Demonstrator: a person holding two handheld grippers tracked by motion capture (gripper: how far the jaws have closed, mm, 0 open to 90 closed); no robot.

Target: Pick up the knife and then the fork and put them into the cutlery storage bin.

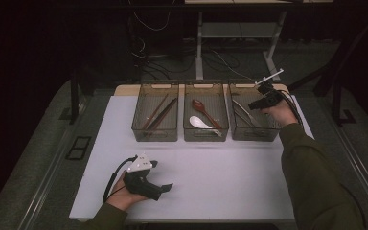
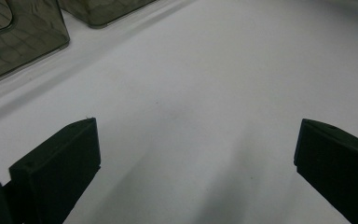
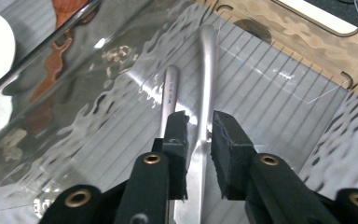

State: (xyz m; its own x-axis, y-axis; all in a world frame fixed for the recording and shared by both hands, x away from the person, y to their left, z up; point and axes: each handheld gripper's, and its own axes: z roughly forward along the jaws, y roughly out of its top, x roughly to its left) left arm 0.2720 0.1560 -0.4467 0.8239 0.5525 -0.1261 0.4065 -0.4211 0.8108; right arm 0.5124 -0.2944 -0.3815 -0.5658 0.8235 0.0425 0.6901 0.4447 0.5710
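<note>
I've got the right gripper [image 3: 199, 127] low in the frame, down in the right bin [image 1: 274, 134], jaws loosely straddling a metal utensil's [image 3: 206, 70] handle without pinching, while the left gripper [image 2: 196, 163] rests wide open over bare table [image 1: 220, 177].

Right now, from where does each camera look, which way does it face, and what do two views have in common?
High view: above the person's side, facing forward and down on the white table and three bins; both forearms, left claw and right claw show.
Left gripper view: on the left claw, facing the bare tabletop; its two jaws wide apart.
Right gripper view: on the right claw, facing down into the right bin; jaws astride a metal utensil.
Shared: high and right gripper views show this bin and its utensils.
</note>
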